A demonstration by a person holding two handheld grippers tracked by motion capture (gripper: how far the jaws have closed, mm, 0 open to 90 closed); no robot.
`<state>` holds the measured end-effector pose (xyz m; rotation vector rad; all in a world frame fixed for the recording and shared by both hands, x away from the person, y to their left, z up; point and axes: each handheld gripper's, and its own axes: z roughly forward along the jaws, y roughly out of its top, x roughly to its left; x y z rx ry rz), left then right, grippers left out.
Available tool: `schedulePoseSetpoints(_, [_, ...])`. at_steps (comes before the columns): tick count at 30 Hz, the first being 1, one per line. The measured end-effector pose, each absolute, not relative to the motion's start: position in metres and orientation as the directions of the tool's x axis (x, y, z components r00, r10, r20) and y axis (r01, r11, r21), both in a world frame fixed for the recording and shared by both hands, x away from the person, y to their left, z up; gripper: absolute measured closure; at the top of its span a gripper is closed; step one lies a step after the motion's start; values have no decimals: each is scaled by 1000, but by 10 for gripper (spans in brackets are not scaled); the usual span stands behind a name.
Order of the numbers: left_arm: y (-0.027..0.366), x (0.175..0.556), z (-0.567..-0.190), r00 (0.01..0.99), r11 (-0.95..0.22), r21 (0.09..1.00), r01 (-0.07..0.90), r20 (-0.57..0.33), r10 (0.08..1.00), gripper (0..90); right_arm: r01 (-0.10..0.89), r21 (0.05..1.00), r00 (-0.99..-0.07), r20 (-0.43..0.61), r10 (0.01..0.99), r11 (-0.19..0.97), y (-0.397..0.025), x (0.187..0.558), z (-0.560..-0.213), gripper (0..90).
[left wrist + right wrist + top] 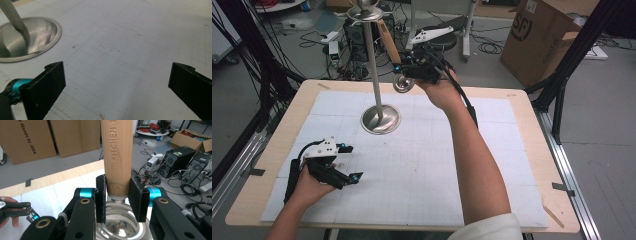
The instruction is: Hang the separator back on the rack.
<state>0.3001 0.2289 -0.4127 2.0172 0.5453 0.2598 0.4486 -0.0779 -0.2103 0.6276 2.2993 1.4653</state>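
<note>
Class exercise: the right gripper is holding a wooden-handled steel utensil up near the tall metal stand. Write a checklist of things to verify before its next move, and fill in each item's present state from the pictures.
1. Right gripper closed firmly on the wooden handle: ok, both jaws press its lower end.
2. Utensil's steel bowl clear of the stand pole: ok, a gap shows in the high view.
3. Stand base flat on the white mat: ok.
4. Left gripper out of the way: ok, open, empty and low near the table's front.
5. Hook at the stand's top free: cannot tell, cut off by the frame edge.
</note>
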Motion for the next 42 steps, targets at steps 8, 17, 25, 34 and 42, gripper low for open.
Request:
schedulePoseSetpoints(8, [229,300,-413,875,-407,872,272,-49,481,17,189,906,-845,-46,533,378,-67,453,-214,690])
schedulePoseSetpoints(17, [228,299,-414,876,-412,869,274,-49,479,17,197,906,-841,-40,539,375,-74,450,-210,588])
schedulePoseSetpoints(25, [228,299,-414,877,-411,870,272,-49,478,17,184,908,-838,-55,543,376,-92,438,-210,583])
schedulePoseSetpoints(34, [229,299,-412,876,-405,873,271,-50,479,17,172,907,-836,-72,545,384,-114,419,-213,528])
schedulePoseSetpoints(42, [230,299,-413,874,-395,877,274,-56,483,17,159,905,-835,-90,542,395,-135,405,-221,501])
